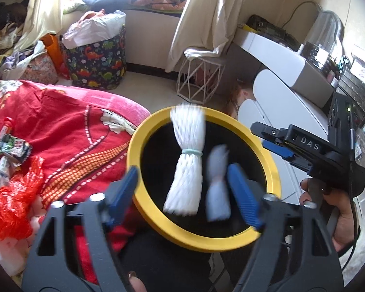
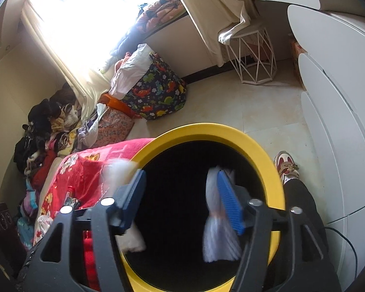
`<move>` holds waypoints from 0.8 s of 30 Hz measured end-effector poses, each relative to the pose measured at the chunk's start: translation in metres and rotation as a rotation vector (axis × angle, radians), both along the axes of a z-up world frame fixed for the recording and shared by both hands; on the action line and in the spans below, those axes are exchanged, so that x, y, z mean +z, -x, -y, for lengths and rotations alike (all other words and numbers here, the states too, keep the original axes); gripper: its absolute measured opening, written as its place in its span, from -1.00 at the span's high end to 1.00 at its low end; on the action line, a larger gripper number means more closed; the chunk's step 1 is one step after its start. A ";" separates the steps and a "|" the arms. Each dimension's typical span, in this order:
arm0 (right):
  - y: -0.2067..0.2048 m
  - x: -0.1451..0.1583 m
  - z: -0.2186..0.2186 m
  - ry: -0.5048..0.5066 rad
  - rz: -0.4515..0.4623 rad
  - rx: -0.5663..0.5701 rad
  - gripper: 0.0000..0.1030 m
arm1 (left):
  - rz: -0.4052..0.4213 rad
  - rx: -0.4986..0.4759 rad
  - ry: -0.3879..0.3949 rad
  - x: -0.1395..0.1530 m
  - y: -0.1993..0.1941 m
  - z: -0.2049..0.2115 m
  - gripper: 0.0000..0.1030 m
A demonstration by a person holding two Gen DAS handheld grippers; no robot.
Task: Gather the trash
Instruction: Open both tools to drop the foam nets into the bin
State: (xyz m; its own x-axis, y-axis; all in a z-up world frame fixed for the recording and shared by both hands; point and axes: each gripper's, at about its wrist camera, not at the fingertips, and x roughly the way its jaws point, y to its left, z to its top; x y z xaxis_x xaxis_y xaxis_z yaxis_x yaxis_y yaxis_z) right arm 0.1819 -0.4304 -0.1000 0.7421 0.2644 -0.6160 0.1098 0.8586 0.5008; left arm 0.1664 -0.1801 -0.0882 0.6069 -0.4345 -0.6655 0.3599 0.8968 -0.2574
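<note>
Both grippers hang over the round yellow-rimmed bin w/ black inside (image 1: pixel 202 237), which sits just beside the bed w/ the red flowered blanket (image 1: pixel 68 131). Left gripper (image 1: pixel 182 194): blue-padded jaws spread wide, nothing pressed btwn them; a white pleated bundle tied w/ a pale green band (image 1: pixel 187 160) and a smaller pale, blurred wrapper bundle (image 1: pixel 217 185) show over the bin's dark mouth, free of the pads. Right gripper (image 2: pixel 180 204): jaws also apart, no grip; the pale bundle (image 2: pixel 219 233) lies against its right blue pad (image 2: pixel 230 204), and the white bundle (image 2: pixel 131 238) shows blurred behind the left finger. More trash is on the blanket: crumpled red plastic bag (image 1: pixel 9 206) and small printed snack packets (image 1: pixel 12 148). Person's hand (image 1: pixel 338 209) holds the right tool's grip. Dinosaur-print fabric basket (image 1: pixel 97 60) and white wire-frame stool (image 1: pixel 199 80) stand on the floor further off.
</note>
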 end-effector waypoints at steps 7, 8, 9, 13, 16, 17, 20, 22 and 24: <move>0.006 0.011 -0.011 0.051 0.042 0.002 -0.37 | 0.063 0.042 0.017 0.015 0.010 -0.011 -0.79; 0.006 0.013 -0.012 0.060 0.050 0.008 -0.37 | 0.074 0.048 0.014 0.018 0.012 -0.013 -0.79; 0.007 0.016 -0.016 0.072 0.060 0.015 -0.37 | 0.081 0.052 0.012 0.020 0.013 -0.015 -0.79; 0.011 0.026 -0.026 0.102 0.104 0.035 -0.49 | 0.106 0.073 0.008 0.028 0.018 -0.024 -0.79; 0.012 0.032 -0.032 0.113 0.128 0.051 -0.50 | 0.121 0.093 0.007 0.033 0.021 -0.033 -0.79; 0.012 0.034 -0.035 0.116 0.134 0.058 -0.52 | 0.124 0.099 0.010 0.034 0.022 -0.036 -0.79; 0.014 0.039 -0.041 0.120 0.150 0.070 -0.56 | 0.135 0.121 0.015 0.039 0.024 -0.046 -0.79; 0.015 0.041 -0.045 0.123 0.156 0.077 -0.56 | 0.140 0.135 0.017 0.041 0.026 -0.052 -0.79; 0.017 0.043 -0.050 0.125 0.163 0.086 -0.56 | 0.144 0.150 0.022 0.043 0.028 -0.059 -0.79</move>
